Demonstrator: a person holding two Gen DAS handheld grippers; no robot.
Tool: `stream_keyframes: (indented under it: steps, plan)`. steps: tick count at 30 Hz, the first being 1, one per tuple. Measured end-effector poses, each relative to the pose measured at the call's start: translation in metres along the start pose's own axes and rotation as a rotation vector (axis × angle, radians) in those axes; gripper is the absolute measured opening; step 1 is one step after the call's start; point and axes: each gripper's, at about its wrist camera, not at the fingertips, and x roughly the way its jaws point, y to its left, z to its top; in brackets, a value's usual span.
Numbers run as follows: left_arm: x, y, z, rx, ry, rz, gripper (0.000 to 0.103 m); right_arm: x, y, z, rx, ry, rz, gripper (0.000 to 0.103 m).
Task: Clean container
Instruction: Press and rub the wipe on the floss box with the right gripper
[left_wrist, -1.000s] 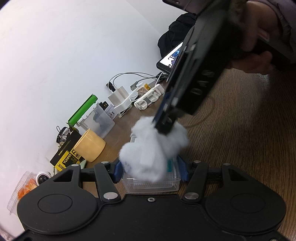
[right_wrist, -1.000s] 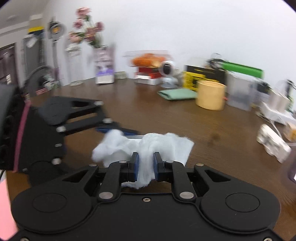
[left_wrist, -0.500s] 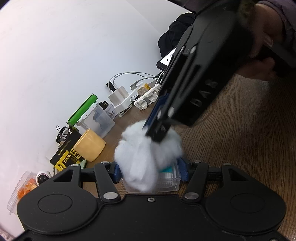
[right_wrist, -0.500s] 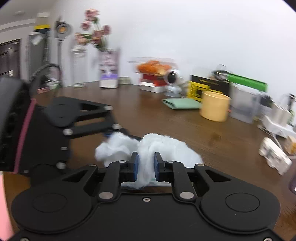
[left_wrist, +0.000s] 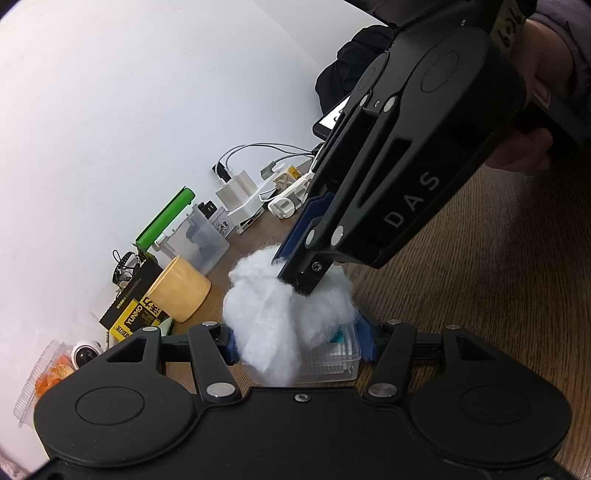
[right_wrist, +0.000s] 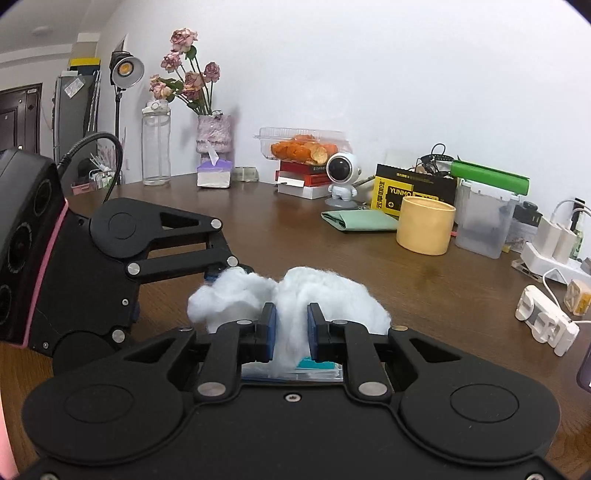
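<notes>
While pinched in the left tongs (left_wrist: 301, 345), clear container (left_wrist: 332, 363), teal inside; right tongs (right_wrist: 290, 328) pinching white wad (right_wrist: 325, 295).

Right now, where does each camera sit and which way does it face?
Left wrist: on the left gripper, looking down the table at the wall; its fingers clamp the clear box, and the right gripper and a hand show.
Right wrist: on the right gripper, facing the cluttered wall; its fingers pinch the cotton wad.
Shared: wad, box, yellow cup.
</notes>
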Motion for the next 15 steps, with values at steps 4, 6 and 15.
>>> stream_keyframes:
  steps: [4, 6, 15]
  plan:
    - [0.000, 0.000, 0.000, 0.000, 0.000, 0.000, 0.057, 0.000, 0.001, 0.000, -0.001, 0.003, -0.006, 0.018]
    - [0.000, 0.000, 0.000, 0.000, 0.000, -0.001, 0.057, 0.000, 0.001, 0.000, -0.003, 0.004, -0.015, 0.018]
    - [0.001, 0.001, 0.000, 0.000, 0.000, -0.001, 0.056, -0.002, 0.010, 0.000, -0.062, -0.014, 0.047, 0.018]
